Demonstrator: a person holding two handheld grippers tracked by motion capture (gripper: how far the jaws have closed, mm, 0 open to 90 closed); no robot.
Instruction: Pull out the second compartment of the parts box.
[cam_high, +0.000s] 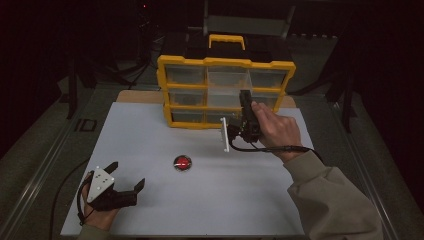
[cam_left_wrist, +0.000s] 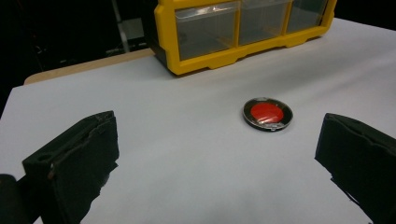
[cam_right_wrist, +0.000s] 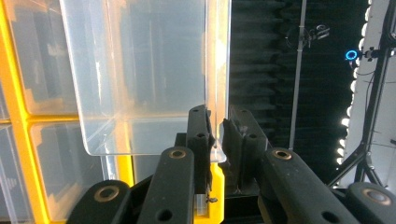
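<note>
A yellow cabinet (cam_high: 226, 63) with clear drawers stands at the back of the white board. One clear drawer (cam_high: 227, 84) of its middle column juts forward. My right gripper (cam_high: 245, 100) reaches up to it, and in the right gripper view the gripper (cam_right_wrist: 217, 126) is shut on the drawer's (cam_right_wrist: 140, 70) thin clear side wall. A small round red disc with a black rim (cam_high: 182, 162) lies on the board. At the front left corner, my left gripper (cam_high: 127, 175) rests open. The left gripper view shows the disc (cam_left_wrist: 267, 113) ahead of its jaws (cam_left_wrist: 219, 140), nearer the right one, apart from both.
The white board (cam_high: 200, 200) lies on a darker table with a wooden strip at its back left (cam_high: 142, 96). A black case with a yellow handle (cam_high: 226, 41) sits behind the cabinet. My right sleeve (cam_high: 330, 200) covers the front right corner. Dark stands rise on both sides.
</note>
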